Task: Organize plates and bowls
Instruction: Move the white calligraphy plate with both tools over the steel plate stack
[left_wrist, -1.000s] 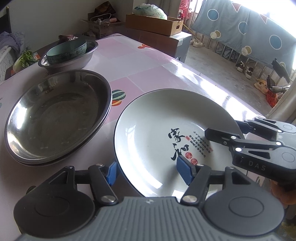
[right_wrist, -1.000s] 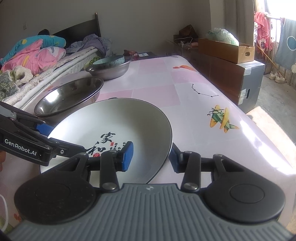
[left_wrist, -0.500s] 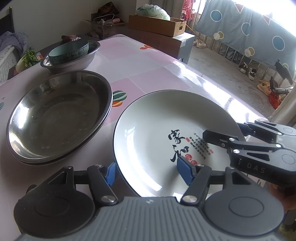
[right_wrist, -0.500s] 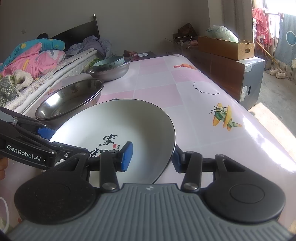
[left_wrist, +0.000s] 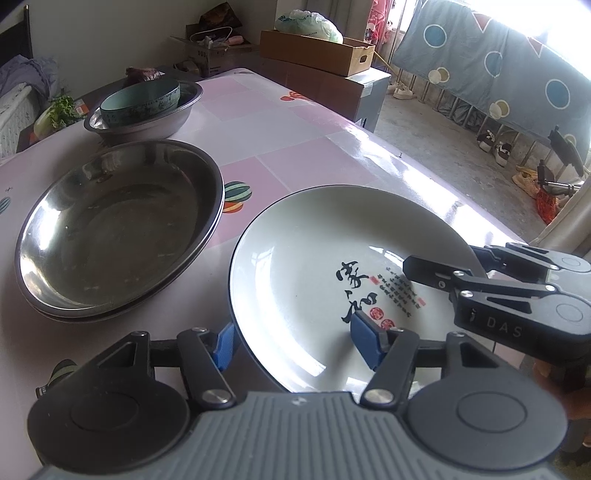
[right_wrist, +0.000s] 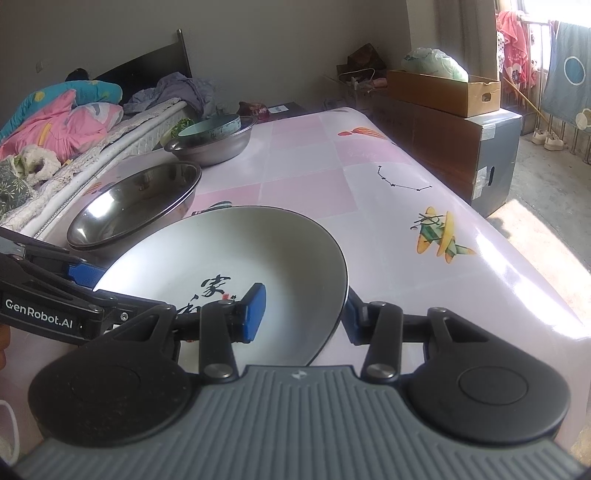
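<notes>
Since a second ago the white ceramic plate (left_wrist: 317, 258) has barely shifted, while the left gripper (left_wrist: 291, 341), straddling its near rim, is closing, its pads not yet pressing. The right gripper (right_wrist: 301, 314) straddles the plate's opposite rim at a narrow gap that is also closing; whether its pads already press cannot be told. Beyond the plate, just to its left in the left wrist view, lie the stacked steel plates (left_wrist: 118, 229), apparently sorted. Farther still, the green bowl (left_wrist: 142, 99) sits inside the steel basin (left_wrist: 170, 122). The white plate looks like the only piece left unplaced on the table (right_wrist: 388, 192).
</notes>
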